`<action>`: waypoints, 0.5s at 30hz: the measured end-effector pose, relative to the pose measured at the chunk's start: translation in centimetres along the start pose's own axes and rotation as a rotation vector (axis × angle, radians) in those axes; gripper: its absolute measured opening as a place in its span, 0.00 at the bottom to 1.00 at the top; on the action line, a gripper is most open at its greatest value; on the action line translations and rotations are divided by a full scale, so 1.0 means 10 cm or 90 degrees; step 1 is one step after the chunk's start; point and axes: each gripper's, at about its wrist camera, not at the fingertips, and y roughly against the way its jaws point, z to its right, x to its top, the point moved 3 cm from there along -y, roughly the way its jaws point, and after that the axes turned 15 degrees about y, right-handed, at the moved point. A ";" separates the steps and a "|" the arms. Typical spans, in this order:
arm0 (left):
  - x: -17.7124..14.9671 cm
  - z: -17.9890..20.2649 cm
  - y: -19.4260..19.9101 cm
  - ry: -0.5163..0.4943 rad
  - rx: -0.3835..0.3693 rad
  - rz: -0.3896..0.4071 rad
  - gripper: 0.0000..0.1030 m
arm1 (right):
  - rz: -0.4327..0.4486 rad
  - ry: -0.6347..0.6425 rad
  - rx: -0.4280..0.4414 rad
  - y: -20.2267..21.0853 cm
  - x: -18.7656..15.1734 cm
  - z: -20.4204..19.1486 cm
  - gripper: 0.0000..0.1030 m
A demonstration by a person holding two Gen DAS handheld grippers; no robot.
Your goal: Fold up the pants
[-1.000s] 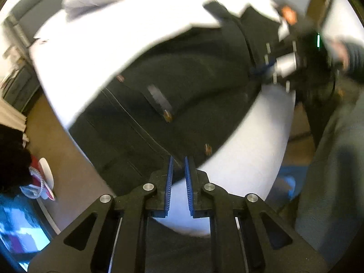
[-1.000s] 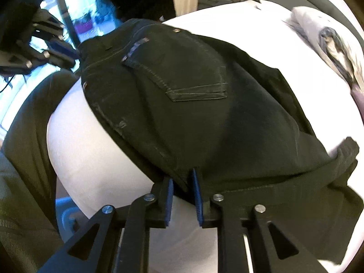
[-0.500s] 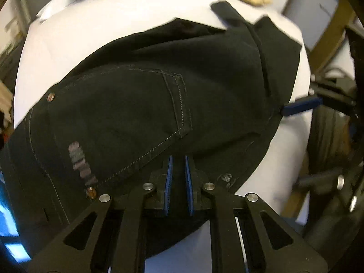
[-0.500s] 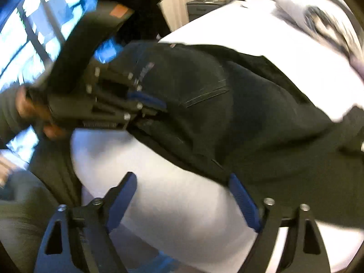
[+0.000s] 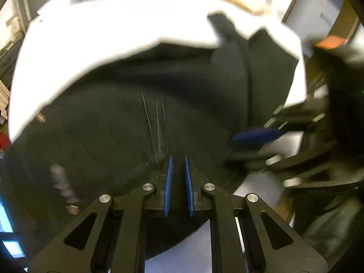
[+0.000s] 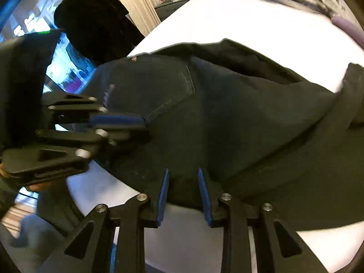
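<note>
Along the near edge of the bed (image 6: 227,18), black jeans (image 6: 227,118) lie flat; left gripper (image 5: 178,182) pinches their edge, right gripper (image 6: 183,193) straddles the hem half-spread. Mid-fold, judging; next it must close, then lift.

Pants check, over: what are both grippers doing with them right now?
Left gripper shut on pants near the back pocket. Right gripper part open, straddling the pants' near edge. Pants spread on the bed. Nothing in the way.
</note>
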 end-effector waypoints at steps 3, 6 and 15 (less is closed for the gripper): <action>-0.01 -0.06 0.02 0.038 -0.027 0.011 0.10 | 0.009 -0.020 0.007 0.18 -0.12 0.03 0.27; 0.12 0.03 0.17 0.030 -0.021 0.042 0.10 | 0.057 -0.073 -0.007 0.55 -0.13 0.28 0.39; 0.25 -0.08 -0.20 0.149 -0.064 0.015 0.10 | 0.259 -0.414 -0.029 1.39 -0.13 2.33 0.45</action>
